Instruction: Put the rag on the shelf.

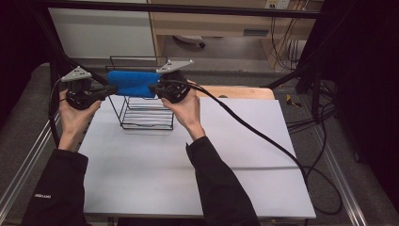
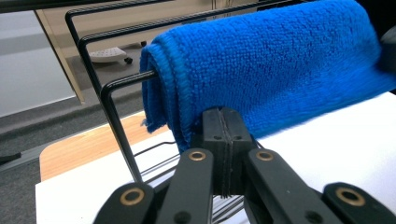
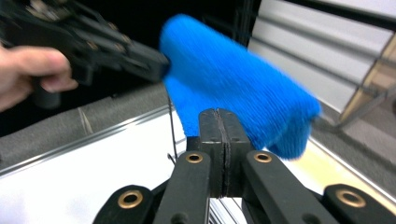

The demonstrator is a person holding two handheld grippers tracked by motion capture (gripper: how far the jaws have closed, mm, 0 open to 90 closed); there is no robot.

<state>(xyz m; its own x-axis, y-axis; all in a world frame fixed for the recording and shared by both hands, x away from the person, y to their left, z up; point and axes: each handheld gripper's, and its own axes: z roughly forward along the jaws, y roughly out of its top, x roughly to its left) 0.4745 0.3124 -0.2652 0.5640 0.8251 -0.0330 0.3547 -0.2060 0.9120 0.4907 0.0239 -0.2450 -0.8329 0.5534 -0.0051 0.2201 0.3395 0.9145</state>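
A blue towel (image 1: 133,82) lies folded over the top bars of a black wire rack (image 1: 146,115) at the table's far left. My left gripper (image 1: 113,88) meets the towel's left end and my right gripper (image 1: 153,89) its right end, each held level. In the left gripper view the left gripper (image 2: 223,111) is shut, pads pressed together against the towel's (image 2: 280,65) lower edge. The right gripper (image 3: 219,112) is likewise shut in front of the blurred towel (image 3: 233,79). I see no cloth between either pair of pads.
The rack stands on a white sheet (image 1: 211,160) that covers a wooden table (image 1: 244,92). A thick cable (image 1: 263,136) trails from the right gripper across the sheet to the right edge. The other hand and its gripper (image 3: 116,51) appear in the right gripper view.
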